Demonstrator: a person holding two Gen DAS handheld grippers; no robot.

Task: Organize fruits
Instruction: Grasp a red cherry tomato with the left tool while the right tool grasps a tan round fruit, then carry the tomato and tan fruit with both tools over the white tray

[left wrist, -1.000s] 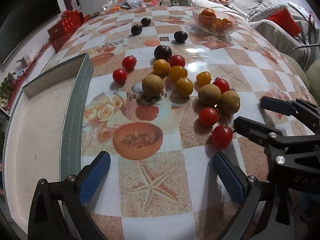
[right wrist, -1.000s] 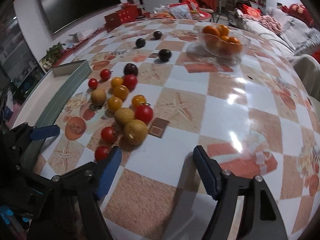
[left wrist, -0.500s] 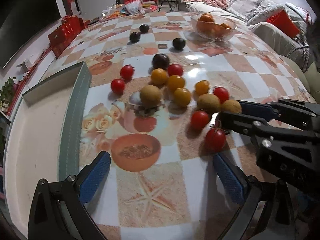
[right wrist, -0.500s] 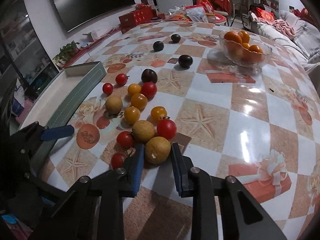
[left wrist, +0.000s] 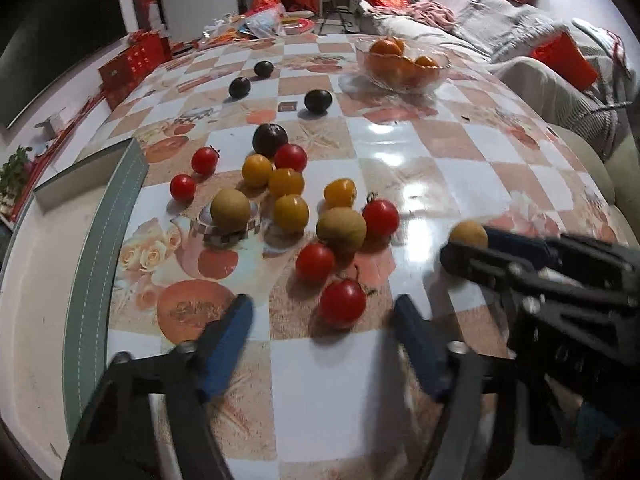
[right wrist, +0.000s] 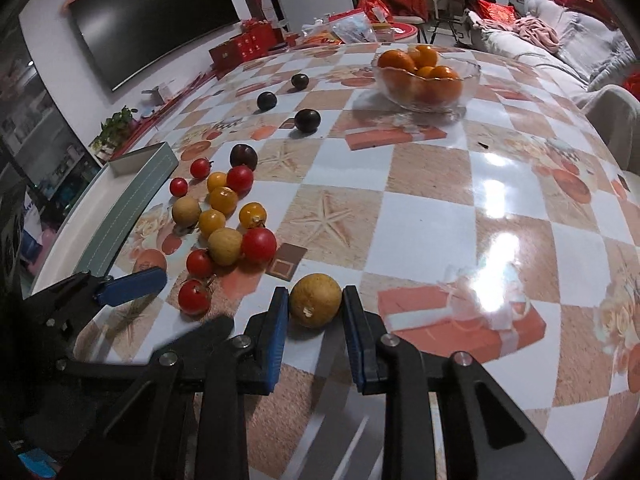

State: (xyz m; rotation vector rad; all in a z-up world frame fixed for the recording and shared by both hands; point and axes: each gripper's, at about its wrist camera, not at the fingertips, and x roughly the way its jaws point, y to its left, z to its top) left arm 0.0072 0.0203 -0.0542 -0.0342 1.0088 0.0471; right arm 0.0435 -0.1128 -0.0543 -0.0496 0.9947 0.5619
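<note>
My right gripper (right wrist: 314,312) is shut on a tan round fruit (right wrist: 316,300), held just off the checkered tablecloth to the right of the fruit cluster. In the left wrist view the same fruit (left wrist: 468,234) shows at the tip of the right gripper (left wrist: 460,250). My left gripper (left wrist: 322,340) hovers low over the table with its jaws closing. A red tomato (left wrist: 343,302) lies just beyond and between its blue pads, which do not touch it. Further back lie red tomatoes, yellow tomatoes (left wrist: 291,213) and two more tan fruits (left wrist: 341,227).
A white tray with a green rim (left wrist: 96,280) runs along the left edge. A glass bowl of oranges (left wrist: 402,64) stands at the far right. Several dark plums (left wrist: 318,101) lie scattered behind the cluster. A sofa borders the table's right side.
The right gripper closed on the tan fruit and drew it rightwards out of the cluster. The left gripper's jaws narrowed and it moved closer to the nearest red tomato.
</note>
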